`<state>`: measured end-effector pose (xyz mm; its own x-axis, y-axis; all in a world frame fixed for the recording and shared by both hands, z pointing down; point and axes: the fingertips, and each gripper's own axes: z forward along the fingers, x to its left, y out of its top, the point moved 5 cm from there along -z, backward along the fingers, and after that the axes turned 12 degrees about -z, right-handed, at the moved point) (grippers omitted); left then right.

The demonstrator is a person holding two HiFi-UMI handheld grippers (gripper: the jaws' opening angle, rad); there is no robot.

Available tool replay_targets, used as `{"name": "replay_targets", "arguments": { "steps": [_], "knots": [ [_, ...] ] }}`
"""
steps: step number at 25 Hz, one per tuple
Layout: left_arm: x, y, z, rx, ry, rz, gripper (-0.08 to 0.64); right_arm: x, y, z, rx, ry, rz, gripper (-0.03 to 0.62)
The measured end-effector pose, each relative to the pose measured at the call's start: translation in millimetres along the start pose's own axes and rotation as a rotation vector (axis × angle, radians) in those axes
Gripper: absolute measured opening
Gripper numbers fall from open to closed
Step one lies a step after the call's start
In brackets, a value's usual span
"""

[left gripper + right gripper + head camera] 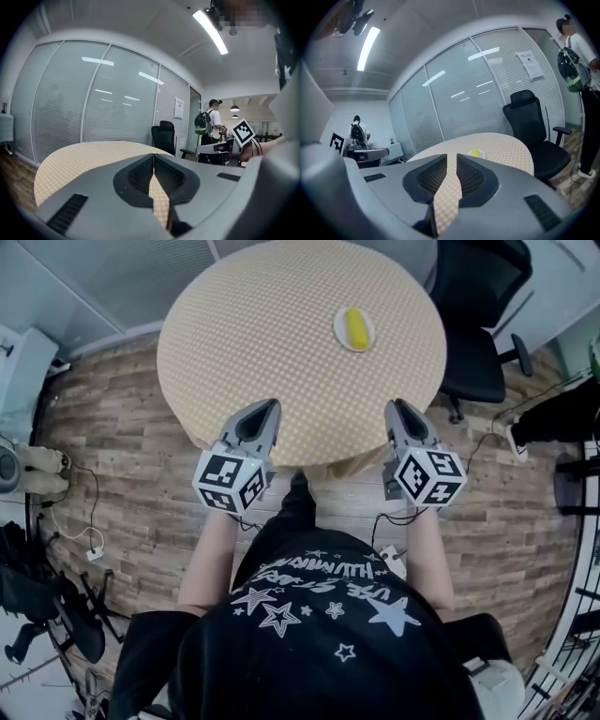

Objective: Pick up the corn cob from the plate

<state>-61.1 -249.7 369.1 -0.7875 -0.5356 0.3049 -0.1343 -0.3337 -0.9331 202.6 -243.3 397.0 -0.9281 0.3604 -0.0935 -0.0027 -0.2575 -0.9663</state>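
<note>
A yellow corn cob lies on a small white plate at the far right of a round table with a yellow checked cloth. In the right gripper view the corn cob and plate show small, well beyond the jaws. My left gripper and right gripper both hover over the table's near edge, pointing toward the far side. The left gripper is shut and holds nothing. The right gripper is shut too, nothing in it. The plate is not in the left gripper view.
A black office chair stands right of the table, also seen as the chair past the right gripper. Glass partition walls run behind the table. A person with a backpack stands off to one side. Cables and gear lie on the wood floor at left.
</note>
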Motion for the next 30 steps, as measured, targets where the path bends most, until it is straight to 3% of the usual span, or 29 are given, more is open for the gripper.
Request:
{"name": "replay_targets", "arguments": {
  "steps": [20, 30],
  "knots": [
    [106.7, 40.9, 116.8, 0.077, -0.032, -0.031, 0.009, -45.4, 15.9, 157.6, 0.169, -0.102, 0.000, 0.058],
    [150.3, 43.5, 168.4, 0.119, -0.059, -0.039, 0.011, -64.6, -1.3, 235.5, 0.330, -0.103, 0.020, 0.060]
  ]
}}
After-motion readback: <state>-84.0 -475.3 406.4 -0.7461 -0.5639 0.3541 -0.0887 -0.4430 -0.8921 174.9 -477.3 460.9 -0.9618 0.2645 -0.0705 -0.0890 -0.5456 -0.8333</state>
